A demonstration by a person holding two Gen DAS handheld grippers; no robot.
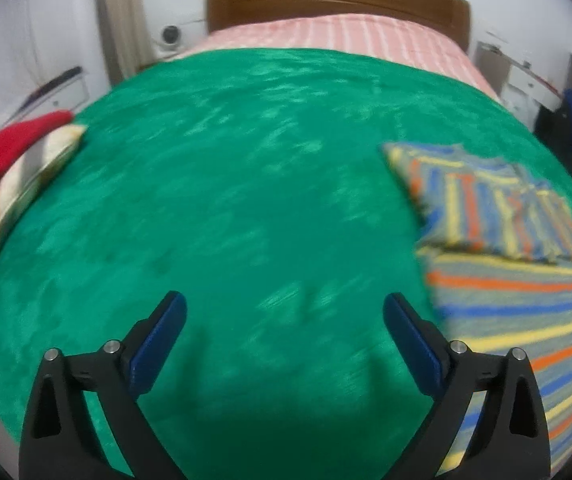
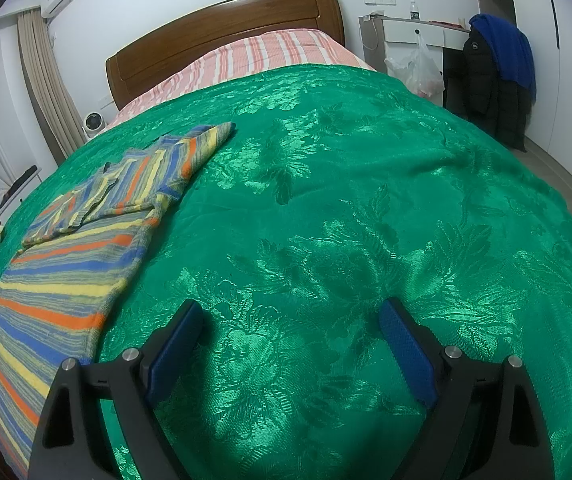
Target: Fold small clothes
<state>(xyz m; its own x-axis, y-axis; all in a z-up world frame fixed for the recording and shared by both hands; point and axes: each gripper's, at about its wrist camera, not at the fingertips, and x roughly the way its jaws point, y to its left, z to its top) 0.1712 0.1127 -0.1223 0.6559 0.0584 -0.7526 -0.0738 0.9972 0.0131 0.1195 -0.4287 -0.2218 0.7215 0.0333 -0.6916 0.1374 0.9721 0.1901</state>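
Note:
A striped garment in blue, yellow, orange and grey lies on the green bedspread, with its sleeves folded in over the body. In the left wrist view it fills the right side, and the picture is blurred. My left gripper is open over bare bedspread just left of the garment, nothing between its blue pads. In the right wrist view the striped garment lies to the left. My right gripper is open over the green bedspread, to the right of the garment, and holds nothing.
A pile of clothes with a red piece on top sits at the bed's left edge. A wooden headboard and a pink striped sheet lie at the far end. A chair with dark and blue coats stands right of the bed.

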